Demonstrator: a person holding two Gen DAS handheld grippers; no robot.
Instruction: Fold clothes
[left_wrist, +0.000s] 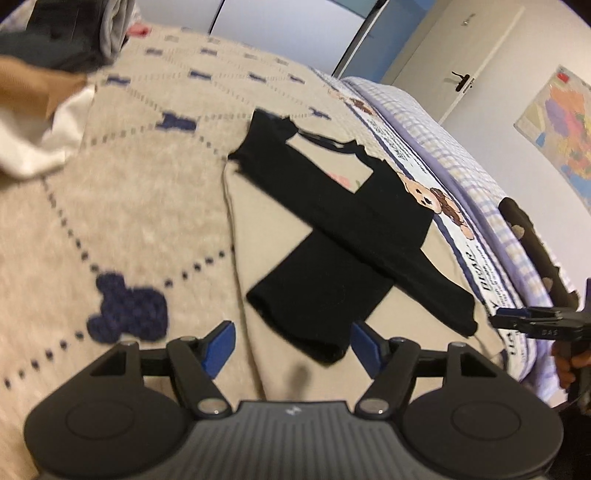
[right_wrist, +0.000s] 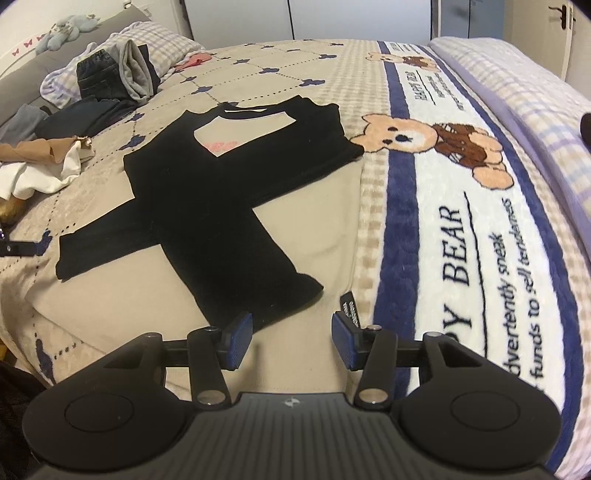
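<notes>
Between the blue pads of the left tongs (left_wrist: 291, 341), which stand spread apart and grip nothing, lies the cuff of one black sleeve (left_wrist: 317, 314) of the shirt (left_wrist: 369, 206). The right tongs (right_wrist: 292, 336) are likewise spread and empty, hovering just above the garment's beige hem, with a small black label (right_wrist: 348, 304) beside the right pad. In the left wrist view the right tongs appear at the far right edge, held in a hand (left_wrist: 567, 363), close to the end of the other sleeve.

The shirt, beige in the body with black sleeves (right_wrist: 207, 206) and a black neckline, lies flat on the bed. Its two sleeves are folded inward and cross over the chest in an X; a patch of pink print (right_wrist: 221, 146) shows below the collar.

No containers are in view. The bed carries a beige blanket (left_wrist: 129, 192) patterned with dotted diamonds and navy clover shapes, bordered by a white and navy band with teddy bears (right_wrist: 432, 142) and lettering. Beyond that lies a lilac checked quilt (right_wrist: 517, 85). Toward the headboard sit piles of other clothes (right_wrist: 107, 79): dark folded items, a grey piece, and a tan and white heap (right_wrist: 48, 162). A checked pillow (right_wrist: 162, 40) and a pale blue plush toy (right_wrist: 66, 31) rest at the head. White walls, a door with a dark handle (left_wrist: 461, 79) and a coloured map (left_wrist: 561, 129) close the room.
</notes>
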